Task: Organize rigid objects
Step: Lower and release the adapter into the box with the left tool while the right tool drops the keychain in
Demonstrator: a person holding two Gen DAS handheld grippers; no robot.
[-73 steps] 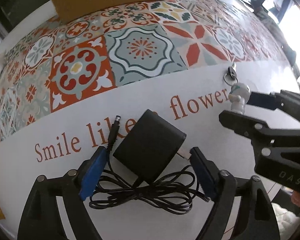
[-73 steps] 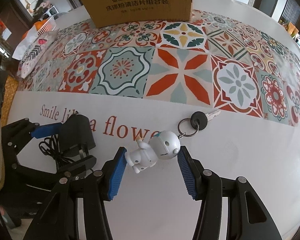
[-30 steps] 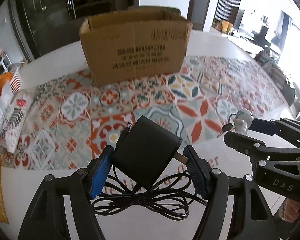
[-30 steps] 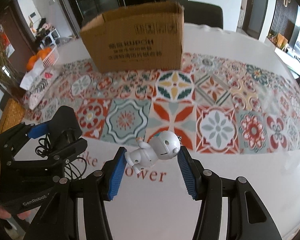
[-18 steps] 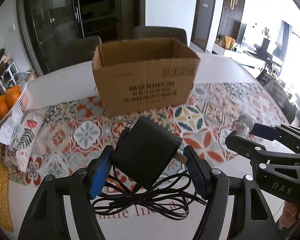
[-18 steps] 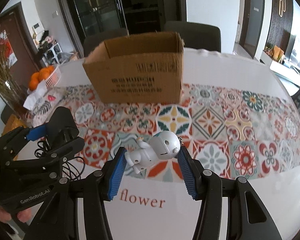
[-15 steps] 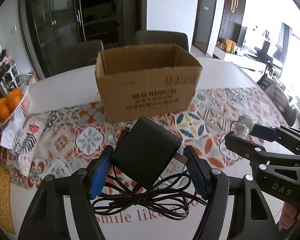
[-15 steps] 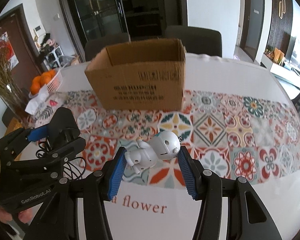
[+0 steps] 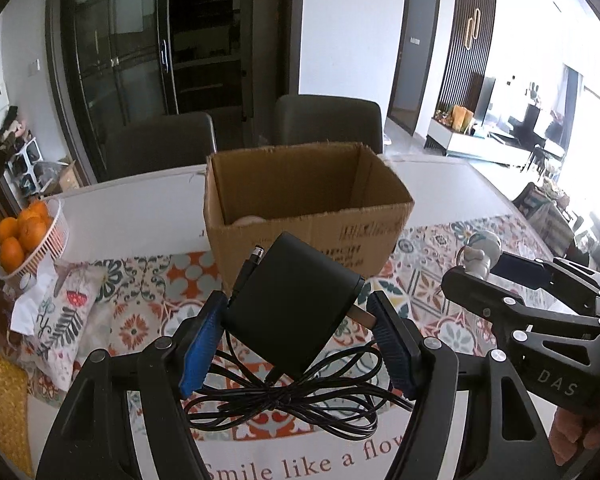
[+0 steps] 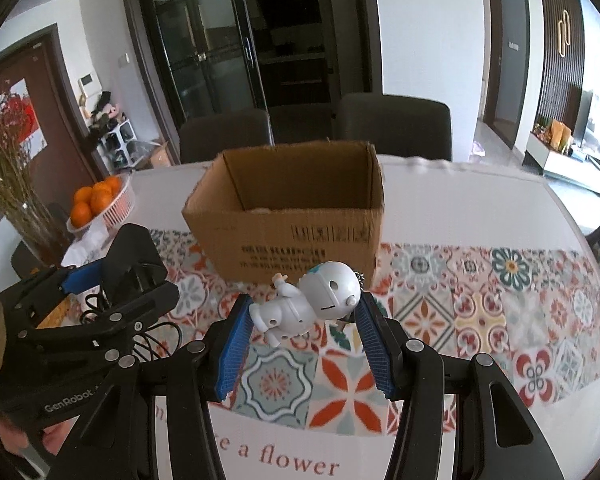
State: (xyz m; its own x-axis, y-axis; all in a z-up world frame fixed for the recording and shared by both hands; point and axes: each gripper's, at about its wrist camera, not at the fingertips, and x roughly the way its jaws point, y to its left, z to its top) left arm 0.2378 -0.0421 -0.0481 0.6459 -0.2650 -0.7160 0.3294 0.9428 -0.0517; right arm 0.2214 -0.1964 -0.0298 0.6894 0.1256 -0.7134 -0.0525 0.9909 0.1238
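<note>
My left gripper (image 9: 296,320) is shut on a black power adapter (image 9: 292,304), held above the table with its coiled black cable (image 9: 284,400) hanging below. My right gripper (image 10: 304,312) is shut on a white robot figure keychain (image 10: 308,300), also held in the air. Each gripper shows in the other's view: the right one with the figure (image 9: 480,252) at the right, the left one with the adapter (image 10: 134,260) at the left. An open cardboard box (image 9: 304,204) stands ahead of both grippers; it also shows in the right wrist view (image 10: 296,220).
The white table (image 10: 460,192) carries a patterned tile runner (image 10: 480,308). A white basket of oranges (image 9: 24,236) and a floral cloth packet (image 9: 60,312) lie at the left. Two dark chairs (image 10: 392,128) stand behind the box. Dried branches (image 10: 12,176) stand at far left.
Both grippers have risen off the table with the adapter and the robot figure and moved toward the box, whose open top now shows.
</note>
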